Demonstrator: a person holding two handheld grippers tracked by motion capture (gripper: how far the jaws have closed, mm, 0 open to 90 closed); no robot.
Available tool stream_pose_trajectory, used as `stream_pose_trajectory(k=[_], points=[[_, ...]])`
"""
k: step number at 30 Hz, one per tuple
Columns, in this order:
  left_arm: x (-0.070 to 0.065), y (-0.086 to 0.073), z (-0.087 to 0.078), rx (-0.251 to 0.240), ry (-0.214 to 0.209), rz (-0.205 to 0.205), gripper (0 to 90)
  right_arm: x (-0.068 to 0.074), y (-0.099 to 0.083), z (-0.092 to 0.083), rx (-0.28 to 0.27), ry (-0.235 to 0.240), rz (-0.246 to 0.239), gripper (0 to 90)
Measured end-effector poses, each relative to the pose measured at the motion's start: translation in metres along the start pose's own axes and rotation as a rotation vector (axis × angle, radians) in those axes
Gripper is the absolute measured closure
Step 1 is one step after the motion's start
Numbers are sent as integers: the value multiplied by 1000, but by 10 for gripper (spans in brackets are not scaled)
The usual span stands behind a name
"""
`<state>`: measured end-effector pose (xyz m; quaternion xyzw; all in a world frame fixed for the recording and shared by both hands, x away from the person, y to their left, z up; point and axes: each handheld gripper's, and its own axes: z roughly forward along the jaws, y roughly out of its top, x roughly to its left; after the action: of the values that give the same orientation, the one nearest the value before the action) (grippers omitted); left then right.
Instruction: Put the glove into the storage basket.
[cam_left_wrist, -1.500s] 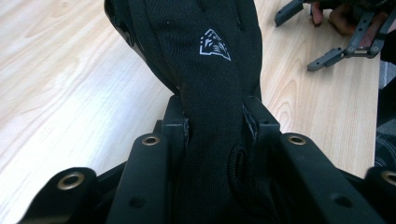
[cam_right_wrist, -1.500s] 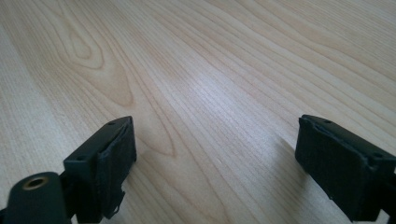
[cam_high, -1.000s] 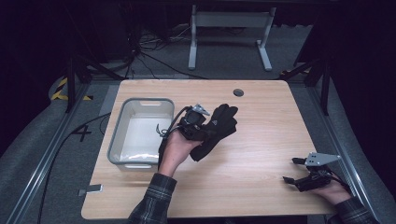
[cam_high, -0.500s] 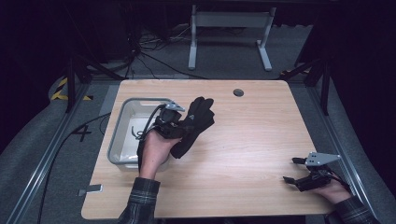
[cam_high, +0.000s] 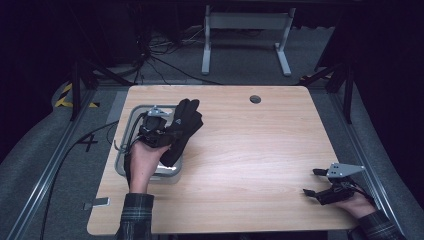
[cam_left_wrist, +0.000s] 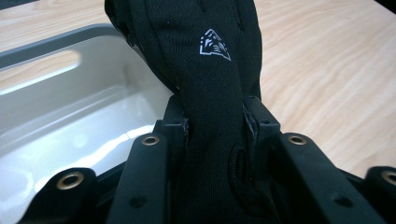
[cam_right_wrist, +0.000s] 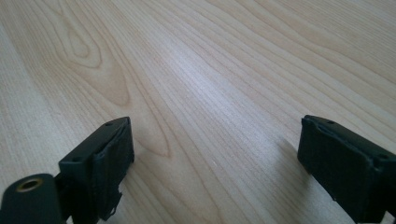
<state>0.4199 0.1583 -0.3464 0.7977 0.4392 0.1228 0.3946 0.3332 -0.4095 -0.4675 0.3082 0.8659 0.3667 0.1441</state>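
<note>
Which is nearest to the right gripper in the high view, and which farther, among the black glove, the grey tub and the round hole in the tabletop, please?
From the right gripper, at the table's near right corner:
1. Round hole, far side of the table, right of centre.
2. Black glove, left of centre, clamped in the left gripper.
3. Grey tub, at the left edge.

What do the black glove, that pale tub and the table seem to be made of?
The black glove looks like a matte stretch knit: fine weave, a printed white logo. The tub seems glossy plastic, grey-rimmed and white inside, with soft reflections; enamelled metal is possible. The table shows light wood grain, perhaps laminate.
</note>
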Motion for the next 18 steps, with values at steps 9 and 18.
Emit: stream_pose_trajectory(k=[9, 18], points=[[28, -17, -4, 20, 90, -63, 675, 0, 0, 0, -1, -2, 2, 111], [47, -27, 12, 82, 92, -100, 668, 0, 0, 0, -2, -4, 5, 111]])
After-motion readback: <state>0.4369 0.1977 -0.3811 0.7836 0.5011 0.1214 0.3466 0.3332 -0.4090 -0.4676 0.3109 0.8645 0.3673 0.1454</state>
